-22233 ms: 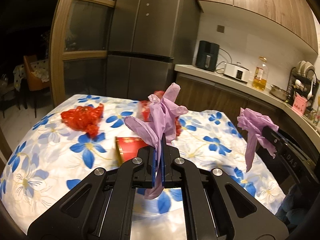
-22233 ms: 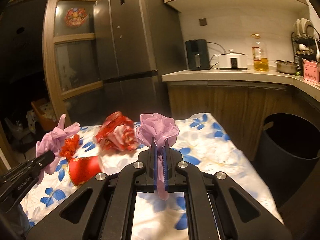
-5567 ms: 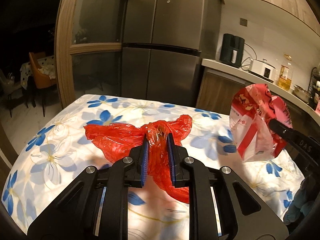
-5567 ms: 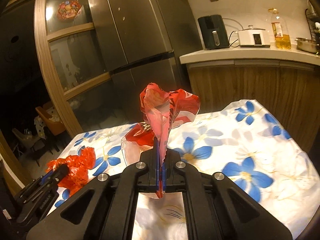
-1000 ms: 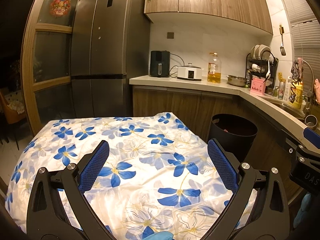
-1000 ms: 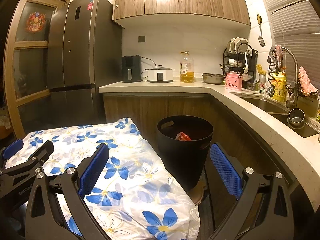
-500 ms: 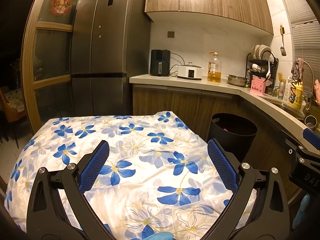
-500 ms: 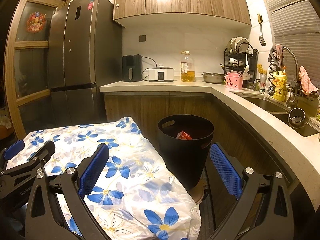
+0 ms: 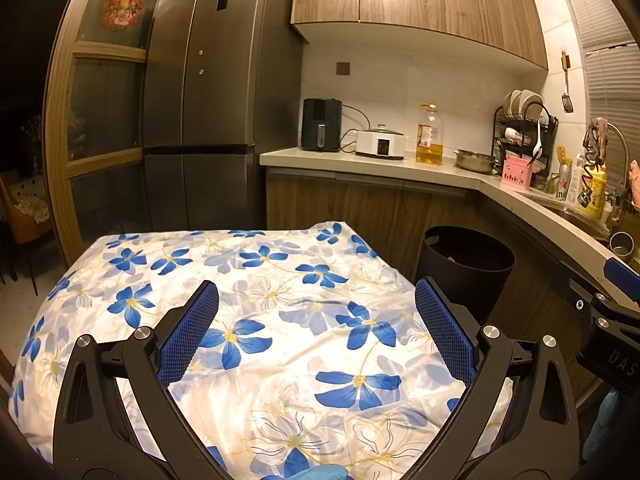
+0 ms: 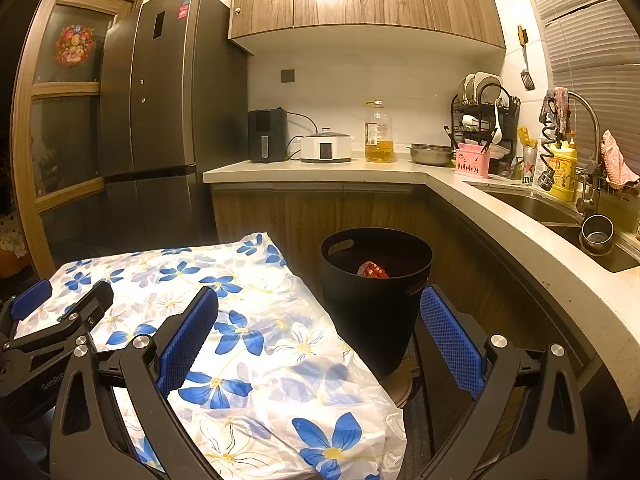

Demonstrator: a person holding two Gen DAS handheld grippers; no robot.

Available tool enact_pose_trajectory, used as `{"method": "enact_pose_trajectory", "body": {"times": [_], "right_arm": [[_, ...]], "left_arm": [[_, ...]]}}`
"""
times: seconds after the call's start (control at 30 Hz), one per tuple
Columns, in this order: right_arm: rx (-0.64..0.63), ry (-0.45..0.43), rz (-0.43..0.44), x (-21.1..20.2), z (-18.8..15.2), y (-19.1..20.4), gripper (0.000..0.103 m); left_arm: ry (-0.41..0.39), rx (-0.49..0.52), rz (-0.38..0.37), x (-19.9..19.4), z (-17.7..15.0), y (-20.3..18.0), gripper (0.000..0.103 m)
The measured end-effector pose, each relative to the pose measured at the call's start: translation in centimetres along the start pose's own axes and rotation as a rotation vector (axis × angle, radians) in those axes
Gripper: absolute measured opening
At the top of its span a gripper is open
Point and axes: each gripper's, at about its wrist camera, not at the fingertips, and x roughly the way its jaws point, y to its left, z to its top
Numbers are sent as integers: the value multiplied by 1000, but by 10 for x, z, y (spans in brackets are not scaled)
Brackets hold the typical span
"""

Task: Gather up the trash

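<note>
The fridge [image 9: 216,120] stands tall and dark at the back, its top cut off in the left view. Beside it runs the kitchen worktop [image 10: 320,170], with an air fryer [image 10: 267,135], a cooker [image 10: 326,147], an oil bottle [image 10: 377,132] and a dish rack [image 10: 482,112] on it; what lies in the sink [image 10: 536,208] is hard to make out. In front is the worktop with the floral cloth [image 9: 280,300], white with blue flowers; its near edge is hidden behind both tools, and no trash shows on the part in view.

The black bin [image 10: 376,296] stands on the floor between the cloth's right edge and the cabinets. Its base is hidden by the cloth and a finger of the right tool. In the right view a bit of red trash [image 10: 373,270] with white print lies inside, low against the dark wall; most of the bin's inside is in shadow. In the left view only a faint reddish spot shows in it.

The left tool [image 9: 316,332] hangs above the cloth with its blue pads spread wide, nothing between them. The right tool [image 10: 318,336] is likewise spread wide and empty, one finger over the cloth's corner, the other in front of the bin.
</note>
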Motion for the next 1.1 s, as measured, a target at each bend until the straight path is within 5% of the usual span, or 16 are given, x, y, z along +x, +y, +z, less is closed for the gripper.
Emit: {"method": "enact_pose_trajectory", "body": {"times": [1.1], "right_arm": [[-4, -2, 11, 3, 1, 3, 97]], "left_arm": [[-2, -1, 3, 0, 1, 3, 97]]}}
